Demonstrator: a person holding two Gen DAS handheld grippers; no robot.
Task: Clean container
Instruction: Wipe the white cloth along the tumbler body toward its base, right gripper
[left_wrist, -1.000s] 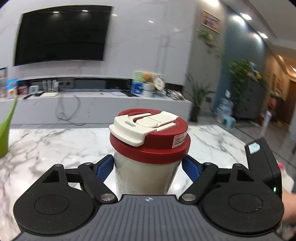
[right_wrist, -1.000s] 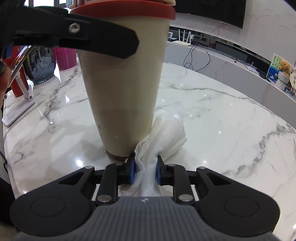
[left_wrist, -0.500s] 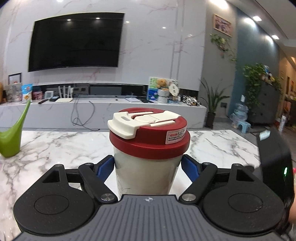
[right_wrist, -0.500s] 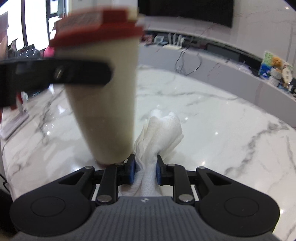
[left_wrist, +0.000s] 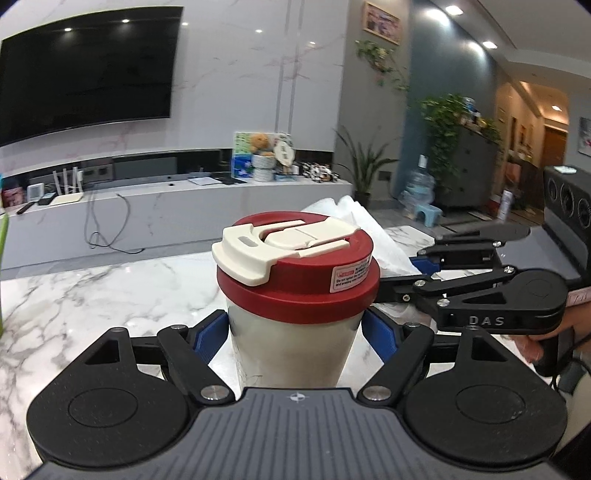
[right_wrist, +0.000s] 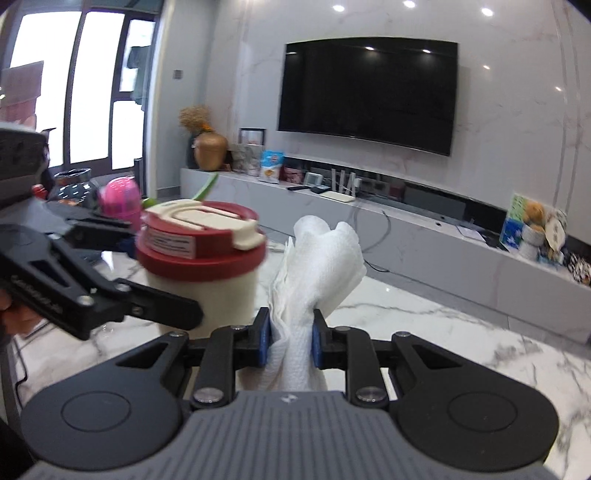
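Left gripper (left_wrist: 295, 332) clamps the cup (left_wrist: 295, 317) by its body, upright above the table (left_wrist: 92, 295). Right gripper (right_wrist: 290, 339) pinches the wad of tissue (right_wrist: 317, 266) just right of the cup.

Risk, my judgement: pressing sideways with the tissue could twist the smooth cup in its grip.

Only the right view shows the tissue pinch; only the left shows both pads (left_wrist: 208, 334) on the cup.

A white marble table (left_wrist: 92, 295) with grey veining carries the scene, its polished top throwing back the ceiling lights. At its far left end in the right wrist view stand a pink lidded cup (right_wrist: 122, 201) and a dark glass vase (right_wrist: 74, 184). A green object (left_wrist: 3, 273) shows at the left wrist view's left edge.
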